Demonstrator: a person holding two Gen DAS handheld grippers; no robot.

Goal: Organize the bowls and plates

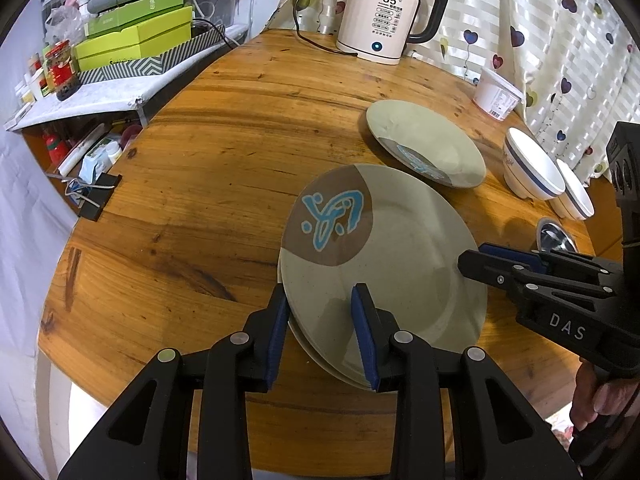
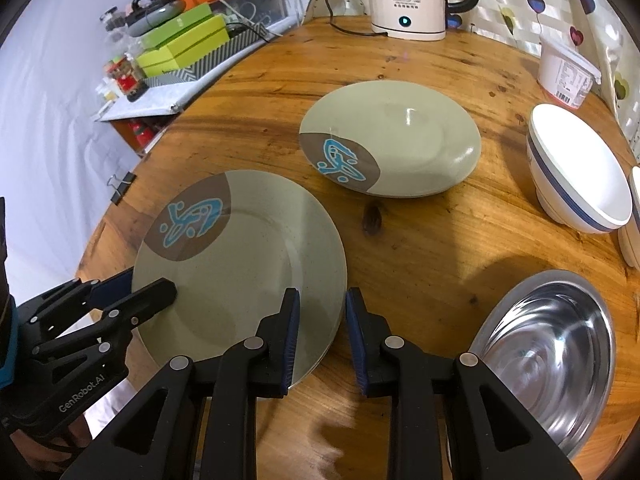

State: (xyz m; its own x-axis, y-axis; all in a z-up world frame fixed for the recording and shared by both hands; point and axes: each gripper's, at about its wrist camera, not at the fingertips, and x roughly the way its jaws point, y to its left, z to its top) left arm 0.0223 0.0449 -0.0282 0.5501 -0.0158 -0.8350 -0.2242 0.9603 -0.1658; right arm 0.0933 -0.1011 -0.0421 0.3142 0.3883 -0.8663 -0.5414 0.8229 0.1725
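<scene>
Two grey-green plates with a brown patch and blue motif lie stacked (image 1: 376, 248) (image 2: 240, 256) on the round wooden table (image 1: 224, 128). My left gripper (image 1: 322, 312) straddles the stack's near-left rim, one pad outside the edge and one over the top plate, open. My right gripper (image 2: 322, 312) straddles the opposite rim the same way, also open, and reaches in from the right in the left wrist view (image 1: 476, 260). A third matching plate (image 1: 424, 144) (image 2: 390, 140) lies farther back. White bowls with a blue band (image 1: 532, 168) (image 2: 580, 168) and a steel bowl (image 2: 548, 352) sit to the right.
An electric kettle (image 1: 388, 12) with its cord stands at the table's far edge, and a white tub (image 1: 496, 94) is beside the curtain. A cluttered shelf with green boxes (image 1: 136, 36) runs along the left. A binder clip (image 1: 98, 196) grips the table's left edge.
</scene>
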